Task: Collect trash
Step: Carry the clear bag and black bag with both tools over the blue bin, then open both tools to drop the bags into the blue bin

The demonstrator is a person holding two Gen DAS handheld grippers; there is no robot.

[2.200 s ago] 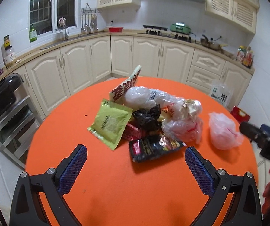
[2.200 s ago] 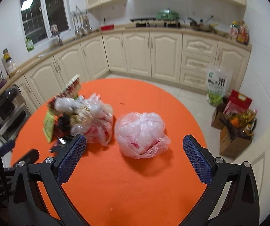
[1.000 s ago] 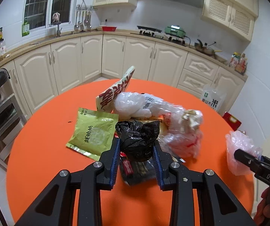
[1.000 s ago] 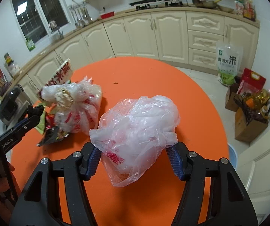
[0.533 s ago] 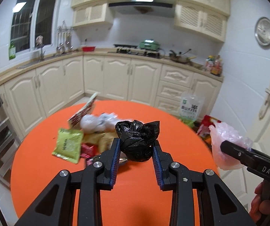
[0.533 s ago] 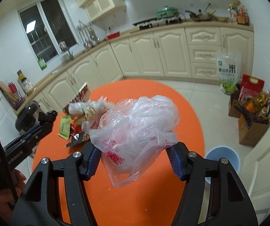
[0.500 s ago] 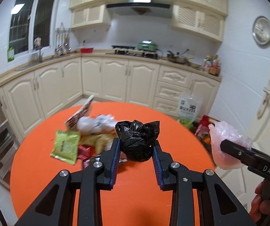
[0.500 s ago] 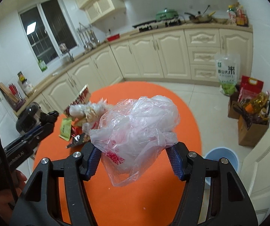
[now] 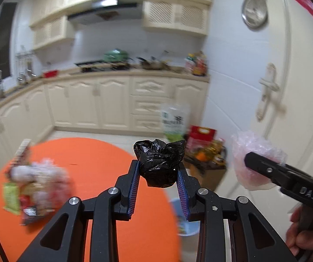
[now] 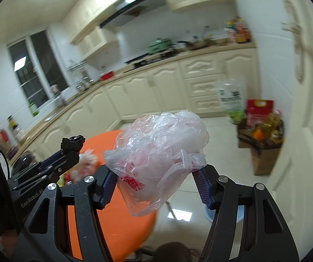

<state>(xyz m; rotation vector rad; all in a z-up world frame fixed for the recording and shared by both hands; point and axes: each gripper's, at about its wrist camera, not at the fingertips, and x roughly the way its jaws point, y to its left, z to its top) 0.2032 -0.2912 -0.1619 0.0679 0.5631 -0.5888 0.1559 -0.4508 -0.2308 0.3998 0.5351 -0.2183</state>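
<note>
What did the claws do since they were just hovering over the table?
The left claw grabbed the black bag, the right claw grabbed the clear bag, and both lifted away from the table towards the bin. The trash pile stayed.

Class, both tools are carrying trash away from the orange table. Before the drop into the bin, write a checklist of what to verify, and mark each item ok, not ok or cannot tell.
1. Left tool grips the black bag between both pads: ok.
2. Right tool grips the clear plastic bag: ok, though loose film hangs below the pads.
3. Blue bin in sight on the floor past the orange table edge: ok.
4. Either tool above the bin's opening: not ok; both bags are short of it.
5. Bin has room: cannot tell; its inside is blurred and partly hidden.
6. Table cleared: not ok; a pile of wrappers remains.
</note>
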